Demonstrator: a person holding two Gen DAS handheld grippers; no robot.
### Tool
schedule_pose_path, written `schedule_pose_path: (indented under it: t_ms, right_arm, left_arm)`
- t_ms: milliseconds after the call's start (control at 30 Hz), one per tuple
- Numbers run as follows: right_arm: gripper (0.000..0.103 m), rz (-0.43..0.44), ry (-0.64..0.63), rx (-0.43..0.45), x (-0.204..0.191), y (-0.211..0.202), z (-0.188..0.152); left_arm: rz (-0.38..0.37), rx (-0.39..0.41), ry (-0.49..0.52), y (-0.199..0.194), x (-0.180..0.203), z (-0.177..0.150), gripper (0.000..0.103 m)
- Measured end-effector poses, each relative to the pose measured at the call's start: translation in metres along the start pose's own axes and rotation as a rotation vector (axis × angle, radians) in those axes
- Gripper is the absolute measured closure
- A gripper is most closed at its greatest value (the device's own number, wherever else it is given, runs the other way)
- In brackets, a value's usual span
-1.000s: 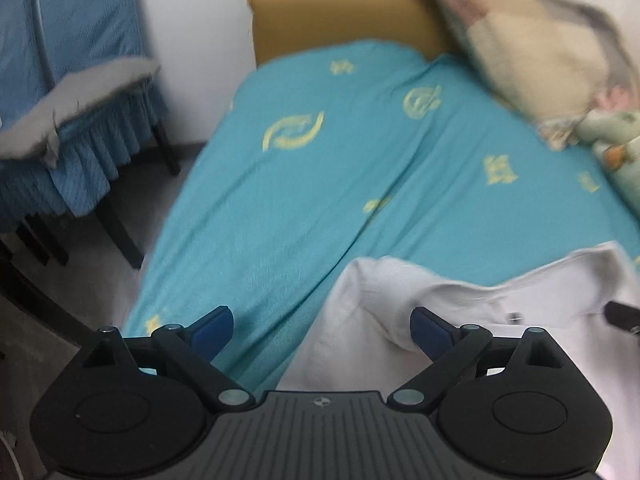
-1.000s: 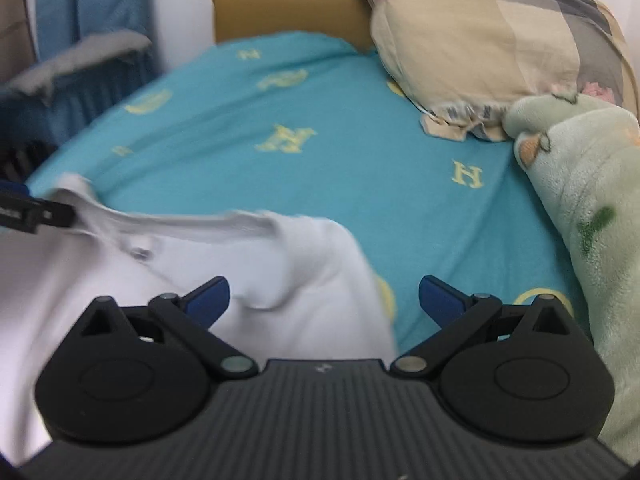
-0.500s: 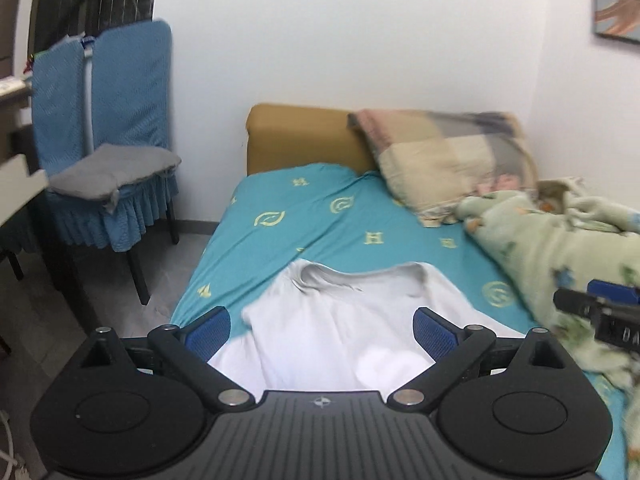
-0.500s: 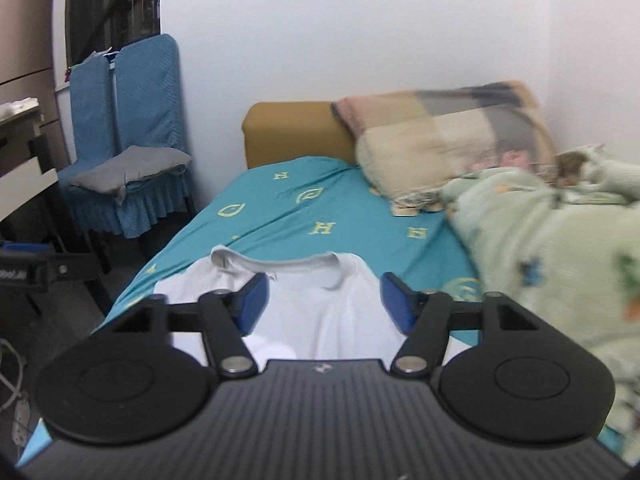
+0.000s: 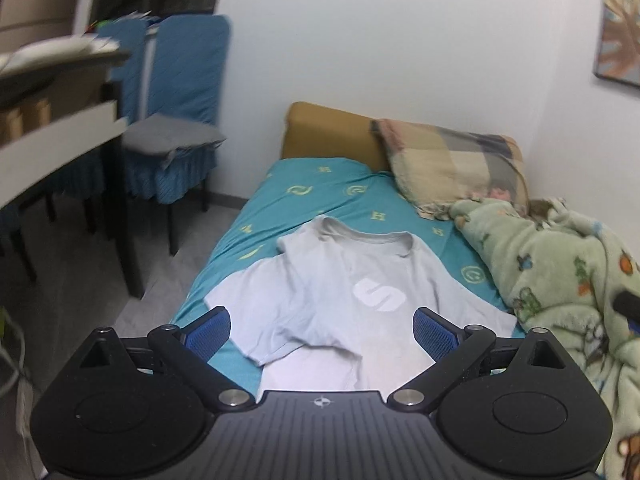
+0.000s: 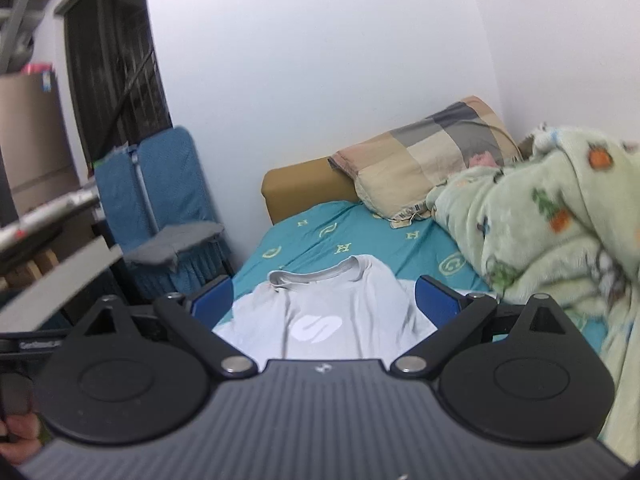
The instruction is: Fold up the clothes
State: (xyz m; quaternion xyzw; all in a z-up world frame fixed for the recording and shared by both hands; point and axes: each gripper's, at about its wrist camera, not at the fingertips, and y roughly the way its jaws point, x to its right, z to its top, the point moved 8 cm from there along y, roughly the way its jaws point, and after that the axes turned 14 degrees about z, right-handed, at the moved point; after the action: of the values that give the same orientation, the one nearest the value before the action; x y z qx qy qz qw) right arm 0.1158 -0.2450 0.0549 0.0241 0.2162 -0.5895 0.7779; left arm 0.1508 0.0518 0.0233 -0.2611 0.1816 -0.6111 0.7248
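Note:
A pale grey T-shirt (image 5: 344, 292) with a white logo lies front up on the teal bed sheet (image 5: 320, 196), collar toward the headboard, its left sleeve creased. It also shows in the right wrist view (image 6: 332, 312). My left gripper (image 5: 322, 328) is open and empty, held back above the shirt's lower part. My right gripper (image 6: 324, 300) is open and empty, raised over the shirt's hem end. Neither touches the cloth.
A checked pillow (image 5: 452, 168) leans at the mustard headboard (image 5: 328, 132). A green fleece blanket (image 5: 560, 280) is heaped on the bed's right side. Blue-covered chairs (image 5: 176, 120) and a desk edge (image 5: 60, 136) stand left of the bed.
Both grippers have pulled back and up from the shirt's shoulders. The shirt, earlier close under the fingers, now lies spread out on the bed.

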Motion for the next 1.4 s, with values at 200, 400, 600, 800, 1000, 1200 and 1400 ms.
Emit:
schedule_pose_path:
  t_ms: [200,400,600,800,1000,1200,1400]
  right_arm:
    - [0.004,0.015,-0.001,-0.022,0.011,-0.002,-0.047]
    - [0.004,0.006,-0.013,-0.066,0.026,0.016,-0.073]
    - [0.004,-0.009,-0.012,-0.102,0.041,0.051,-0.091]
    - [0.004,-0.076,-0.015,-0.160,0.071,0.090,-0.111]
    - [0.004,-0.125,-0.033,-0.208,0.084,0.117,-0.123]
    - [0.004,-0.160,-0.049,-0.218,0.089,0.126,-0.121]
    - [0.004,-0.155,-0.096,-0.274,0.084,0.147,-0.133]
  left_arm:
    - [0.058,-0.057,-0.136,0.061,-0.027,-0.015,0.007]
    - [0.085,-0.114,-0.287,0.139,-0.056,-0.031,0.016]
    - [0.114,-0.103,-0.311,0.220,-0.068,-0.045,0.026]
    - [0.119,-0.140,-0.401,0.290,-0.081,-0.048,0.038]
    - [0.129,-0.123,-0.291,0.324,-0.085,-0.021,0.097]
    - [0.187,0.035,-0.183,0.340,-0.101,0.088,0.099]
    - [0.511,0.136,-0.056,0.368,-0.130,0.168,0.098]
